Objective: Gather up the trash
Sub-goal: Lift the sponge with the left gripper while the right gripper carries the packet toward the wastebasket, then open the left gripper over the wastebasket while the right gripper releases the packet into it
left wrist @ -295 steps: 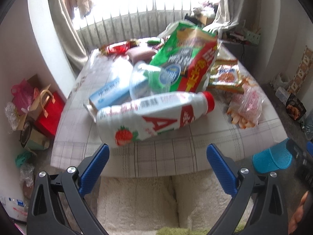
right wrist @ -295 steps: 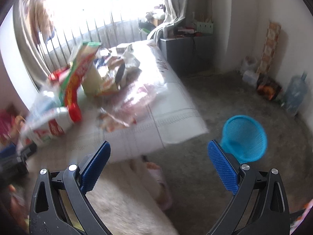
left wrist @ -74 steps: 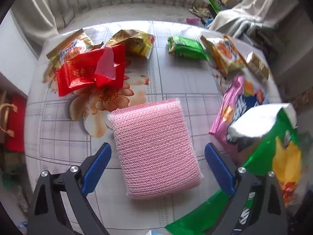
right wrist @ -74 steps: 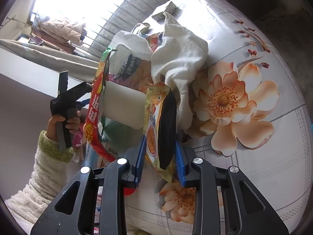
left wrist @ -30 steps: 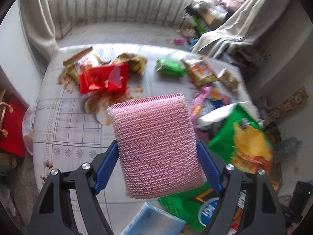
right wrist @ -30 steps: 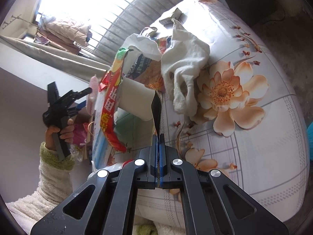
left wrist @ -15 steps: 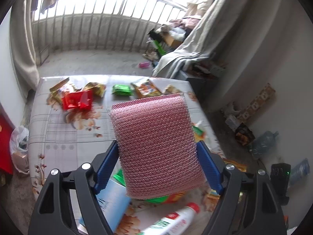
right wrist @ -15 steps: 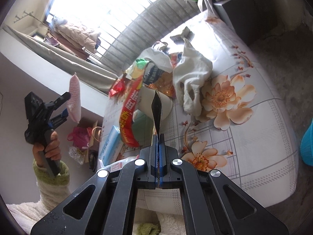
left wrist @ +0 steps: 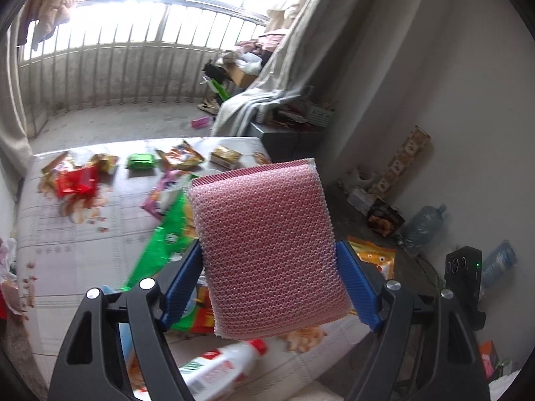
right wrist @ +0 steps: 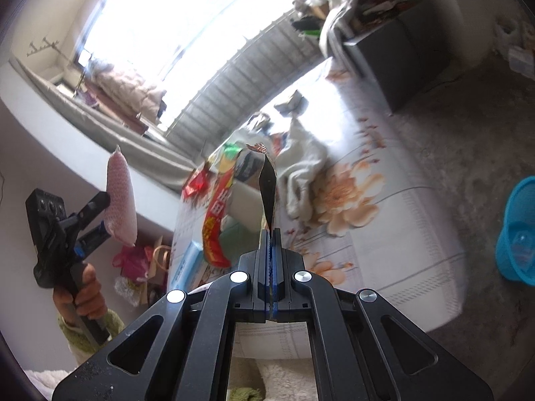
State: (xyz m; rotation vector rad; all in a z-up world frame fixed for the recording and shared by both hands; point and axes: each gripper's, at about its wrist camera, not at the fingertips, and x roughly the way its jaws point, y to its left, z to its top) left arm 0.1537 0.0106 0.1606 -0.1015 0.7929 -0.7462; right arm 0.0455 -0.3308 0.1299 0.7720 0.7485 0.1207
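Pink scouring pad (left wrist: 269,250): a fat rectangular cushion in bubbly mesh, a ribbed darker pink strip along its top edge, faintly glossy. Clamped by its two side edges between the blue pads of the left gripper (left wrist: 269,287), jaws spread about as wide as the pad itself. Stands upright from the fingers, most of it reaching beyond the tips, lifted clear of the table (left wrist: 67,250). Seen edge-on from the right wrist view as a slim pink slab (right wrist: 120,200) rising above the left gripper (right wrist: 95,217), with the hand (right wrist: 85,297) on the handle below.

Snack wrapper (right wrist: 267,183): thin, dark and glossy on the inside, seen nearly edge-on, crinkled at the top with a bit of orange print. Pinched at its lower end in the right gripper (right wrist: 270,234), jaws pressed together with only the film between them. Rises straight ahead of the tips, off the table.

Beyond and below the left fingers: a green chip bag (left wrist: 164,237), red wrappers (left wrist: 75,180), a white bottle with a red cap (left wrist: 220,371). To the right of the right fingers, on the floor: a blue basket (right wrist: 518,230).
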